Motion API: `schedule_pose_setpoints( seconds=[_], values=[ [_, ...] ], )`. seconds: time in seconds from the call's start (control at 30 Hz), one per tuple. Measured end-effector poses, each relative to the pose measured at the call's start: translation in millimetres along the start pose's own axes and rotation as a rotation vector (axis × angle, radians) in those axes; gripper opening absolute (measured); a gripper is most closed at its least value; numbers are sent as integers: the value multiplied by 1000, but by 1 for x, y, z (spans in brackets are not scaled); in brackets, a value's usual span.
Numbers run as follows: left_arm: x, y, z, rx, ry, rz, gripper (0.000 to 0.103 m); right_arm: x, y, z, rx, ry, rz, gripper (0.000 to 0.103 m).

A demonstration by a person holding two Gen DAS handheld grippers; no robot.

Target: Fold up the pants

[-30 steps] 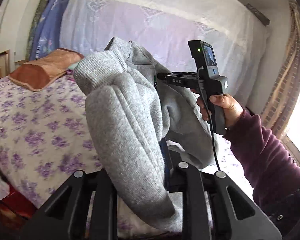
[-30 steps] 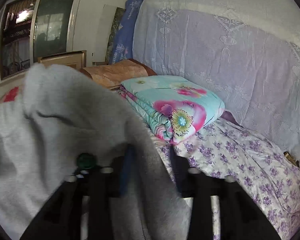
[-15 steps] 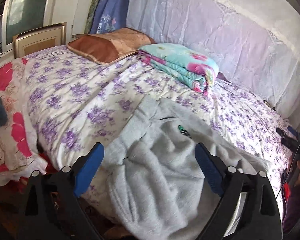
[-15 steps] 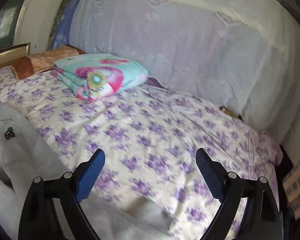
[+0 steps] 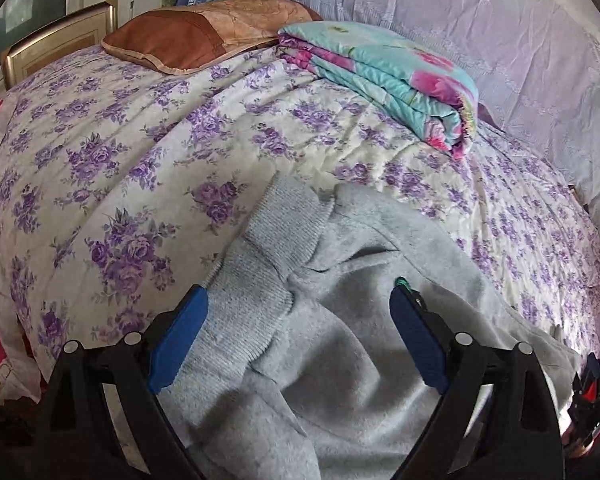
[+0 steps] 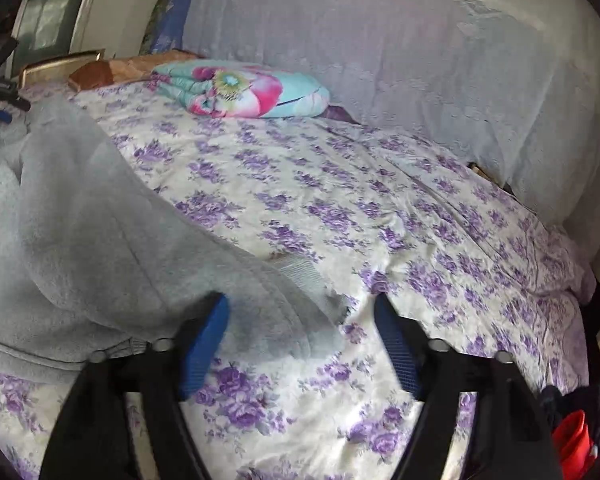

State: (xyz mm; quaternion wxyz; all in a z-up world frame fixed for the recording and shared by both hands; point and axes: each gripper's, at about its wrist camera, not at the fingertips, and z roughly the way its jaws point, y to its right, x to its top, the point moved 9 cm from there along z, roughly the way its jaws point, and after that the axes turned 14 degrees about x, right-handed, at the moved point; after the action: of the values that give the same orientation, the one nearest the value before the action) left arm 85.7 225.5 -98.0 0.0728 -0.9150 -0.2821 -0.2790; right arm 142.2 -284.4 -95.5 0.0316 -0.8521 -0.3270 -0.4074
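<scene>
Left wrist view: the grey pants (image 5: 340, 320) lie crumpled on the bed (image 5: 120, 152). The left gripper (image 5: 298, 336) hangs over them, fingers wide apart, ribbed cuff between, apparently untouched.

Right wrist view: the right gripper (image 6: 302, 338), its fingers just closing yet still apart, straddles the pants (image 6: 100, 240) edge without clamping.

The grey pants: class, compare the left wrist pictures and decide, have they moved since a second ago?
Yes. The grey pants hung raised in front of the white wall drape; they now lie down on the floral bedspread.
</scene>
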Motion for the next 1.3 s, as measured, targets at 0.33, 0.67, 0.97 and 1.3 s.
schedule_pose_setpoints(
  seconds=[0.33,0.67,0.97,1.3],
  values=[
    [-4,-4,18,72,16,26,90,164,33,-45,99,54,139,0],
    [3,-16,11,44,13,-18,90,127,72,39,-93,-73,377,74],
    [46,-26,43,-50,-42,85,94,-51,108,20,87,-33,875,96],
    [22,55,64,-58,-113,348,92,-31,58,73,293,-28,909,38]
  ],
)
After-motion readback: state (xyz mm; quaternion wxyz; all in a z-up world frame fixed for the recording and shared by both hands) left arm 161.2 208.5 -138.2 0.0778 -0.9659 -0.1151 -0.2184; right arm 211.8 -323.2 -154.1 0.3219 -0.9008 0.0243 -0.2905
